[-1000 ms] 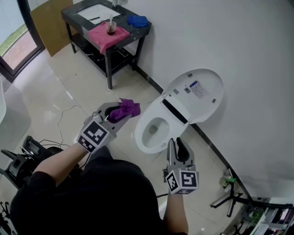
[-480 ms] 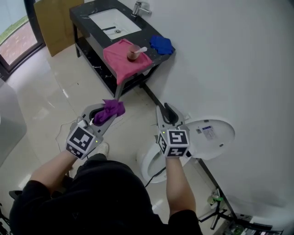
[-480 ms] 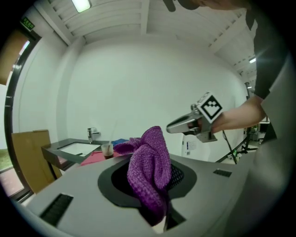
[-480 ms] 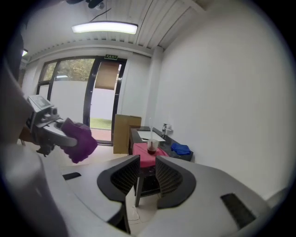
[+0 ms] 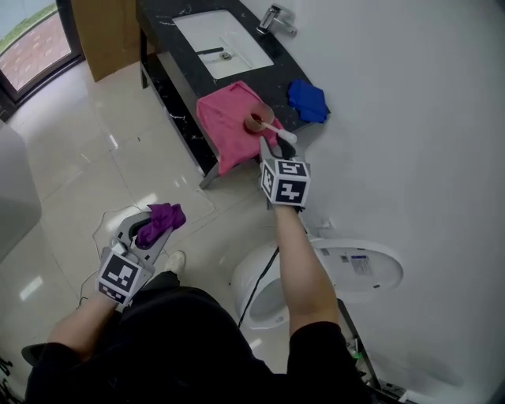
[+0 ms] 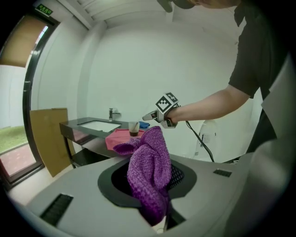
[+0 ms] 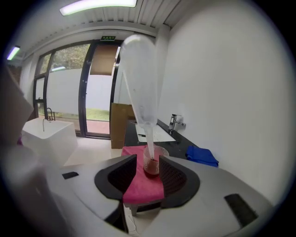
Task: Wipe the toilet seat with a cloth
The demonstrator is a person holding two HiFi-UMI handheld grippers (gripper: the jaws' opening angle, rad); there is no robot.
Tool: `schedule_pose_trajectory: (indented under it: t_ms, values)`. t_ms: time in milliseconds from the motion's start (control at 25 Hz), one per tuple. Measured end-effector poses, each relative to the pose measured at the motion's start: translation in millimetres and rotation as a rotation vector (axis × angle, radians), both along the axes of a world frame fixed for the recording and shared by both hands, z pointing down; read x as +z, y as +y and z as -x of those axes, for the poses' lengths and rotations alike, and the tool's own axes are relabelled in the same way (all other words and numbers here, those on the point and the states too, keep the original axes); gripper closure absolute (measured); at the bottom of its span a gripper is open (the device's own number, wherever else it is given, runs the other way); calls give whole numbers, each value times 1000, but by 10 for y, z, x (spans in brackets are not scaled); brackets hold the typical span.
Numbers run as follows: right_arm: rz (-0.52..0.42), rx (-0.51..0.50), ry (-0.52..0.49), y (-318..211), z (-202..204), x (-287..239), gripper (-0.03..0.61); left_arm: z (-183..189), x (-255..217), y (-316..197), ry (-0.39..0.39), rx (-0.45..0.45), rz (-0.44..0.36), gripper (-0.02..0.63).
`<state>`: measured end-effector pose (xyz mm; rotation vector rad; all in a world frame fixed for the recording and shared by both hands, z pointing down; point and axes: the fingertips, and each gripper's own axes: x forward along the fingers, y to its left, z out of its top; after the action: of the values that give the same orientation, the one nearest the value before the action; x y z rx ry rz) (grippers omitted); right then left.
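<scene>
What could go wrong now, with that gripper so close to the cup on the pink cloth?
On the right gripper the jaws have just been opening, the cup lined up ahead, ungripped. A nudge could tip it; it seems to hold something reddish. The pink cloth beneath hangs over the counter edge, so snagging it might drag the cup off.

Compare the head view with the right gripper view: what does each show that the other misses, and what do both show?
Only the head view: the white toilet with its lid raised. Only the right gripper view: the long ceiling strip light. Both: the pink cloth on the black counter, the clear cup standing on that cloth, the crumpled blue cloth and the chrome tap.
</scene>
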<state>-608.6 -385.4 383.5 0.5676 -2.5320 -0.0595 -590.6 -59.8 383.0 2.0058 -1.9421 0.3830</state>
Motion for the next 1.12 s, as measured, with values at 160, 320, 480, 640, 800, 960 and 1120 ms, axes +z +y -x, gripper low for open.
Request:
schedule_pose_trajectory:
  t_ms: [160, 320, 480, 640, 800, 960, 1120]
  values:
    - [12, 8, -16, -148, 241, 80, 403, 94, 126, -39, 20, -9, 12, 514]
    - [25, 10, -10, -220, 368, 116, 417, 168, 117, -108, 52, -33, 4, 514]
    - [38, 25, 33, -262, 376, 181, 511, 255, 75, -140, 44, -37, -5, 514]
    - [21, 38, 22, -286, 347, 123, 542, 311, 112, -136, 18, -23, -3, 514]
    - [19, 54, -54, -257, 235, -138, 543, 275, 103, -163, 19, -10, -6, 514]
    - [8, 76, -163, -147, -5, -600, 543, 221, 38, -232, 3, 35, -25, 514]
    - [-11, 122, -294, -6, -481, -1189, 543, 81, -67, -336, -10, 96, -42, 514]
